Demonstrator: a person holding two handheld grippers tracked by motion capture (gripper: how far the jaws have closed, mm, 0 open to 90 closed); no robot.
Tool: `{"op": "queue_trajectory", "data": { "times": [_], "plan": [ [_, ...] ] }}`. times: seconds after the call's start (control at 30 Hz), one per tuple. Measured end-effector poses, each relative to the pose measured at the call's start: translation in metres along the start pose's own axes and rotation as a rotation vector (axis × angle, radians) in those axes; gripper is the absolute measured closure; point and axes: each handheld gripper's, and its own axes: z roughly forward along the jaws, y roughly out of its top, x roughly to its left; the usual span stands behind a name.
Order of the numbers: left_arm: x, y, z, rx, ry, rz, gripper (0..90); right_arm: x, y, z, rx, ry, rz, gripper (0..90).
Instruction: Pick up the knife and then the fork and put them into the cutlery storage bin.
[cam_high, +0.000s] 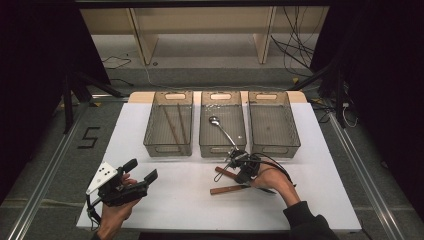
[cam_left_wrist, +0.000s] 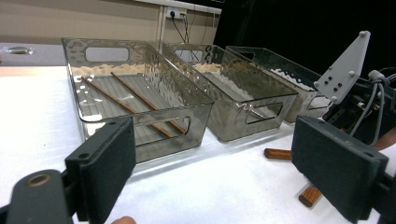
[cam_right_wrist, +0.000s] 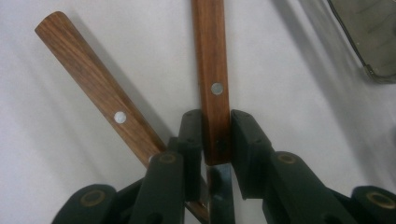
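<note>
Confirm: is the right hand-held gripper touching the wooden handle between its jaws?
Touching. The right gripper view shows both pads of the right hand-held gripper pressed against the wooden handle.

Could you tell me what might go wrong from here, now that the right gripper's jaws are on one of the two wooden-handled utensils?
The right gripper is shut on the upright wooden handle near where wood meets metal, so the long handle may swing or slip when lifted. The second wooden handle crosses just under the jaws and could be dragged along. The grey bins stand close ahead; a tilted utensil might catch the middle bin's front rim, beside the spoon.
</note>
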Motion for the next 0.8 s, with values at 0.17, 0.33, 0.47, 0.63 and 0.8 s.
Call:
{"op": "queue_trajectory", "data": {
  "times": [0.17, 0.33, 0.47, 0.63, 0.8],
  "plan": [
    [0.0001, 0.0, -0.0001, 0.0, 0.001, 0.0, 13.6, 0.0024, 0.0011, -0.0002, 0.005, -0.011, -0.008, 77.5],
    [0.0001, 0.0001, 0.0, -0.002, 0.0, -0.001, 13.7, 0.0005, 0.0002, -0.0013, -0.005, -0.008, 0.003, 77.8],
    [0.0002, 0.0002, -0.0001, -0.002, -0.001, -0.001, 13.6, -0.0018, -0.0012, -0.0038, -0.02, -0.003, 0.018, 77.9],
    [-0.0002, 0.0002, -0.0004, -0.002, 0.0, 0.0, 13.7, -0.0025, -0.002, -0.0059, -0.034, -0.002, 0.017, 77.9],
    [0.0001, 0.0002, -0.0003, -0.002, 0.001, -0.001, 13.7, -0.0039, -0.0031, -0.0099, -0.062, 0.004, 0.027, 77.9]
  ]
}}
